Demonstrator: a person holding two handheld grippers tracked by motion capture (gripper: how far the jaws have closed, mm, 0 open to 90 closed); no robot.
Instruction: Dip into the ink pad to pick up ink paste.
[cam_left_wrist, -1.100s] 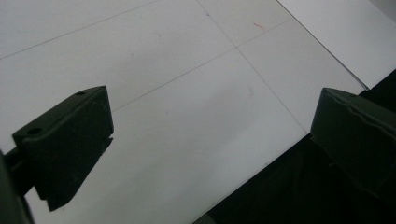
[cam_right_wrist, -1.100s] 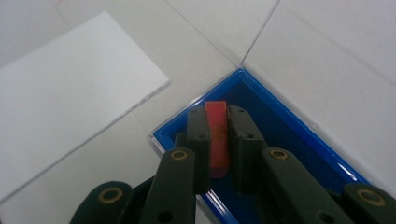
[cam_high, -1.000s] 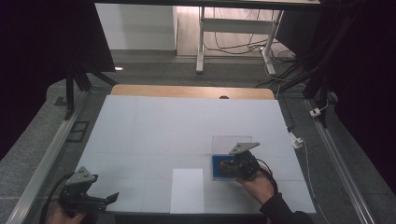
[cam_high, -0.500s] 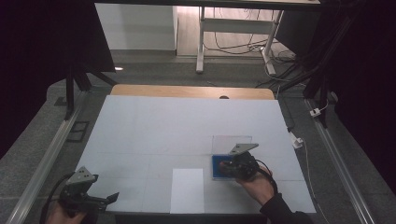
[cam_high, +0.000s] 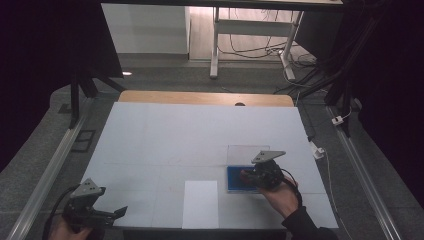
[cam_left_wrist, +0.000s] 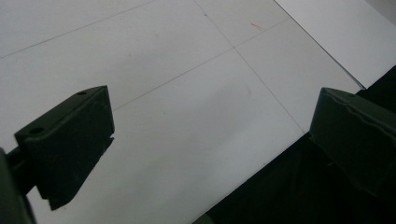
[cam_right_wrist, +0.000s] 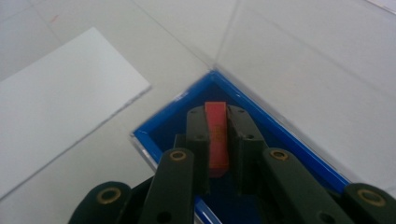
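Two grippers appear in the high view: the left gripper (cam_high: 117, 212) hovers at the tabletop's (cam_high: 165, 145) near left corner, and the right gripper (cam_high: 246, 176) reaches into a blue tray (cam_high: 235, 179) toward the near right edge, beside a white sheet (cam_high: 200, 204). Left gripper view: jaws wide apart, nothing between them. Right gripper view: jaws clamped on a flat red piece (cam_right_wrist: 217, 135), possibly a card, standing upright inside the tray.

Glossy blue plastic tray (cam_right_wrist: 159, 128), smooth red plastic piece (cam_right_wrist: 216, 135), matt white paper sheet (cam_high: 201, 204)
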